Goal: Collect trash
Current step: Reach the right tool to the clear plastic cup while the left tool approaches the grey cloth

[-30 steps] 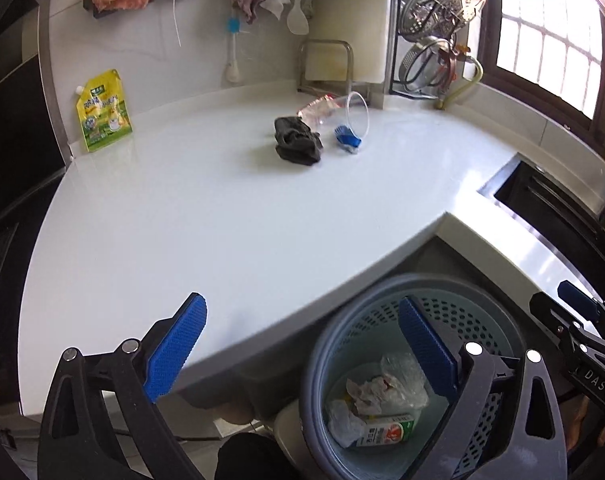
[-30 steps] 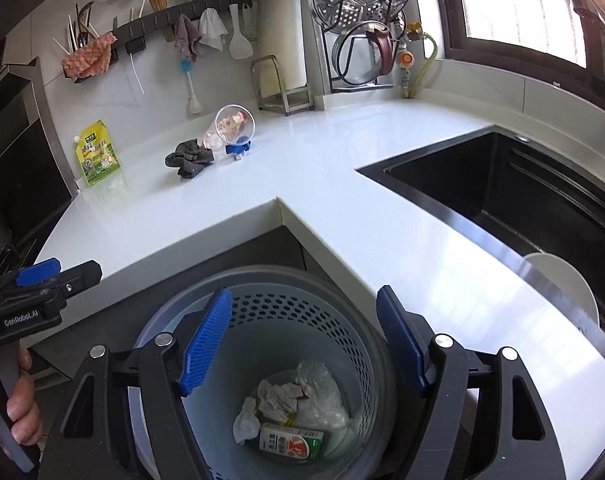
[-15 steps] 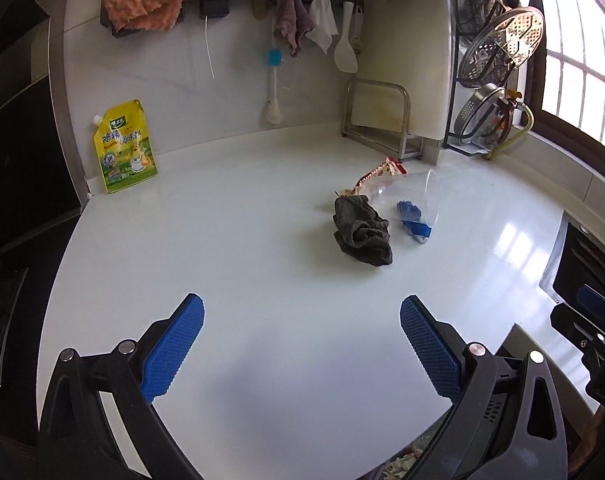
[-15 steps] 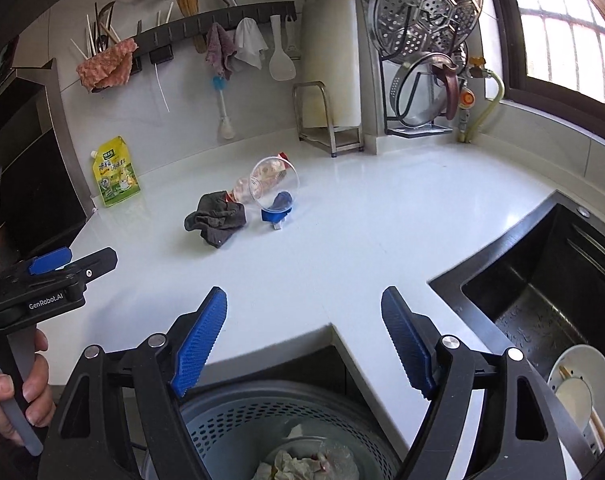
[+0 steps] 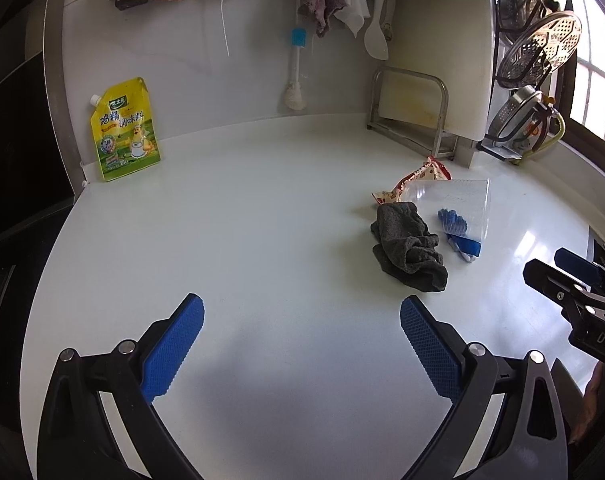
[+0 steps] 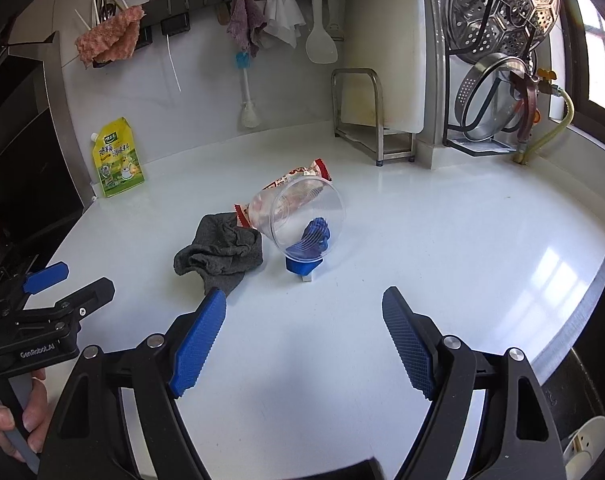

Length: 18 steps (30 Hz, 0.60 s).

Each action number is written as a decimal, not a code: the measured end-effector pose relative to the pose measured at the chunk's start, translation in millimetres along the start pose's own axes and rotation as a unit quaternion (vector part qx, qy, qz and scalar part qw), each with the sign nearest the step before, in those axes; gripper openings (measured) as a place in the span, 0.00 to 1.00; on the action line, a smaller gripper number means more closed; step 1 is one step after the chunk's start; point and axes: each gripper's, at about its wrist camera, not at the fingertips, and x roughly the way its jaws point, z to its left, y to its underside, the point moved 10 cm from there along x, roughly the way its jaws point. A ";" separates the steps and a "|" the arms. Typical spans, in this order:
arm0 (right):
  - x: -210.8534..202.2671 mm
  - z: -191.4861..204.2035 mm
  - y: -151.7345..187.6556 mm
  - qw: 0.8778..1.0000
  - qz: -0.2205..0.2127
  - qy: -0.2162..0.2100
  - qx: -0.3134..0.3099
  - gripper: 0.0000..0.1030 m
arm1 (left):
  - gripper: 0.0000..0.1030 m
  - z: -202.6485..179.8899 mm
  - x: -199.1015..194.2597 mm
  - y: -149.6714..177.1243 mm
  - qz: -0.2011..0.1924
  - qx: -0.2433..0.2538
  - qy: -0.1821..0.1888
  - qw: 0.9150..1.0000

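A crumpled dark grey sock [image 5: 408, 246] [image 6: 218, 254] lies on the white counter [image 5: 242, 240]. Beside it a clear plastic cup [image 5: 458, 204] [image 6: 302, 216] lies on its side, with a red snack wrapper [image 5: 418, 180] [image 6: 302, 174] behind it and a small blue brush-like piece [image 5: 458, 236] [image 6: 308, 250] at its mouth. My left gripper [image 5: 302, 340] is open and empty, above the counter short of the sock. My right gripper [image 6: 304, 336] is open and empty, just short of the cup; it also shows at the right edge of the left wrist view [image 5: 574, 292].
A yellow seasoning pouch [image 5: 124, 130] [image 6: 116, 158] leans on the back wall at the left. A cutting board in a metal stand [image 6: 378, 80] and a rack of steamer trays and lids [image 6: 498, 60] stand at the back right. A dark sink [image 6: 598, 360] lies at the right.
Both grippers have moved up from over the trash basket and forward over the counter toward the sock and cup. The basket has dropped out of both views. Both stay open.
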 end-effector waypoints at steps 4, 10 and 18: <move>24.9 5.7 -11.4 1.000 0.012 -0.007 -0.006 0.75 | 0.94 -1.5 8.4 -0.8 0.008 0.003 0.004 1.000; 46.9 14.0 -29.6 1.000 0.012 -0.010 -0.020 0.75 | 0.94 -0.1 15.4 -0.9 0.020 -0.008 0.015 1.000; 72.2 22.9 -38.3 0.998 0.031 -0.028 -0.040 0.74 | 0.94 -5.5 21.4 -1.3 0.033 -0.006 0.018 0.999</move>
